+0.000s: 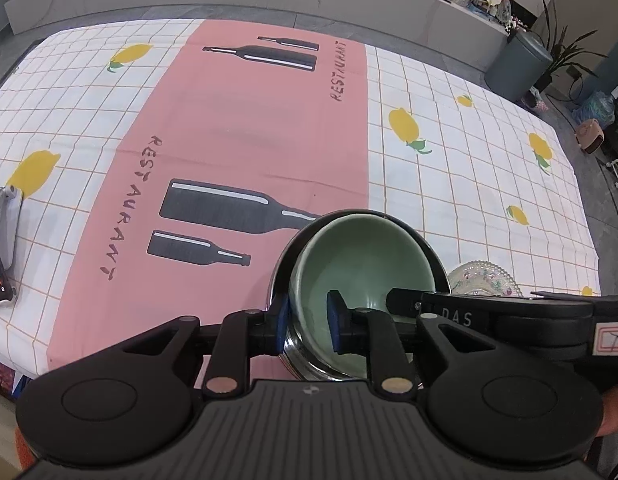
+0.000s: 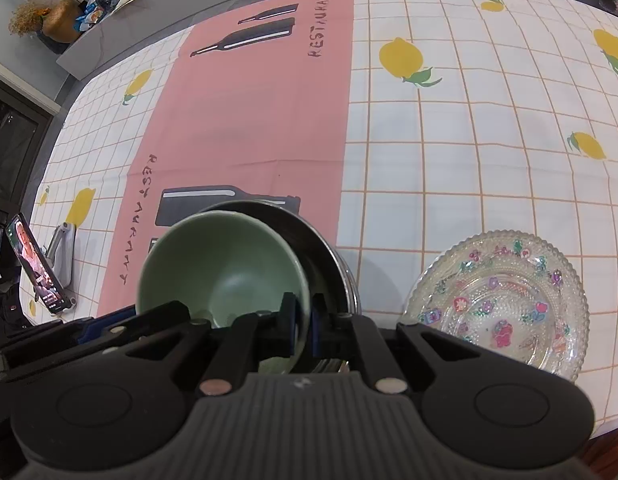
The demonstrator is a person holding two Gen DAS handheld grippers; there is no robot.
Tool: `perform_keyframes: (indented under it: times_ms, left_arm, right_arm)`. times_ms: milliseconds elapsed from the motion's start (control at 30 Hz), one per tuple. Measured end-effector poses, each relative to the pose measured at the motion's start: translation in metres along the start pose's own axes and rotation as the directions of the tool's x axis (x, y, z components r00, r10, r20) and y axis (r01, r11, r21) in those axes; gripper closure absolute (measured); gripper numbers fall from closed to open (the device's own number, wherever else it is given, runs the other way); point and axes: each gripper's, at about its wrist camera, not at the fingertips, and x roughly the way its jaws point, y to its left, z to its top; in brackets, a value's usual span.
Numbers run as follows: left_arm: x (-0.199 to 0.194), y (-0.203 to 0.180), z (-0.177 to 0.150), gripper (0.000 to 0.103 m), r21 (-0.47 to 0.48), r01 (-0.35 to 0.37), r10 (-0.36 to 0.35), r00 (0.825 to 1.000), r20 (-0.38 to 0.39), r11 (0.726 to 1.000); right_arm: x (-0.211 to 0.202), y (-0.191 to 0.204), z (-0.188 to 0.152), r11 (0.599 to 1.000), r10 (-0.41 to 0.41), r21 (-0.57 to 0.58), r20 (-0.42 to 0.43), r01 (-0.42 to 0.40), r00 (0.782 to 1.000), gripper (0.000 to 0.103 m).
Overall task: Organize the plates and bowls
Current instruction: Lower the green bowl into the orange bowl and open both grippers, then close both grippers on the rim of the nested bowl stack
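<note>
A phone [image 2: 36, 270] on a stand is seen at the left edge of the table [image 1: 469, 184], which is covered by a checked lemon-print cloth with a pink centre panel. Next to the right, the left gripper [image 1: 307, 322] is pitched steeply downward; its jaws straddle the left wall of the green bowl [image 1: 361, 264] and the adjoining rim of the metal bowl [image 1: 431, 250]. A gap is visible between the inner pad and the green wall, so the jaws are judged released, with nothing pressed. The green bowl is nested, tilted, inside the metal bowl, which stands on the pink panel near the table's front edge. The right gripper [image 2: 305, 320] is likewise angled steeply downward from the near side; its jaws are clenched on the green bowl's right-hand wall, one pad inside and one outside. Part of a hand [image 1: 615, 408] is noted behind the left gripper's body. Furthest right, a patterned glass plate [image 2: 497, 304] lies flat on the checked cloth, just beside the metal bowl and apart from it.
</note>
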Motion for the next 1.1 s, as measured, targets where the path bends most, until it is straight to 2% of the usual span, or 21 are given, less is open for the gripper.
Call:
perform_keyframes:
  times_ms: [33,100,133,167,333,500,567,733,833,900,933,1100]
  left_arm:
    - [-0.002,0.001,0.0,0.077,-0.004,0.002,-0.002,1.0,0.008,1.0]
    - [-0.008,0.002,0.002,0.065,-0.012,0.007,-0.006,0.999,0.048,1.0]
    - [-0.013,0.003,0.003,0.055,-0.014,0.005,-0.004,0.997,0.075,1.0]
    - [-0.016,0.003,0.004,0.053,-0.016,0.002,-0.001,0.995,0.097,1.0]
    - [-0.021,0.011,0.009,0.053,-0.056,0.017,-0.01,0.991,0.132,0.998]
    - [-0.018,0.016,0.005,0.053,-0.068,0.009,0.0,0.991,0.13,0.998]
    - [-0.018,0.018,0.004,0.053,-0.077,0.017,-0.006,0.99,0.142,0.997]
    - [-0.023,0.022,0.002,0.05,-0.097,0.049,-0.031,0.983,0.182,0.994]
    - [-0.026,0.022,0.002,0.042,-0.095,0.084,-0.063,0.977,0.202,0.992]
    - [-0.028,0.021,0.003,0.036,-0.089,0.091,-0.07,0.974,0.214,0.992]
    - [-0.029,0.019,0.003,0.034,-0.085,0.093,-0.073,0.972,0.222,0.992]
    - [-0.033,0.022,0.003,0.028,-0.083,0.141,-0.117,0.962,0.248,0.987]
  right_arm:
    - [0.001,0.0,0.0,1.0,-0.002,0.001,-0.001,0.002,1.0,0.098]
    - [0.001,0.0,0.0,1.0,-0.006,0.001,-0.001,0.006,1.0,0.099]
    - [0.002,0.001,0.0,1.0,-0.007,0.001,-0.001,0.007,1.0,0.098]
    - [0.002,0.002,0.0,1.0,-0.016,-0.002,0.003,0.016,1.0,0.099]
    - [0.002,0.004,0.002,0.999,-0.031,-0.01,0.005,0.031,0.999,0.099]
    - [-0.001,0.006,0.0,0.999,-0.042,-0.029,0.009,0.042,0.999,0.098]
    - [-0.006,0.009,0.0,0.997,-0.053,-0.047,0.029,0.055,0.998,0.093]
    - [-0.027,0.011,0.001,0.993,-0.071,-0.089,0.098,0.08,0.993,0.091]
    - [-0.042,0.009,0.001,0.993,-0.051,-0.099,0.134,0.064,0.99,0.073]
    - [-0.052,0.008,0.0,0.992,-0.048,-0.11,0.167,0.067,0.985,0.069]
    - [-0.056,0.006,-0.001,0.991,-0.048,-0.112,0.18,0.069,0.982,0.062]
    - [-0.068,-0.008,-0.002,0.997,-0.015,-0.067,0.224,0.031,0.974,0.032]
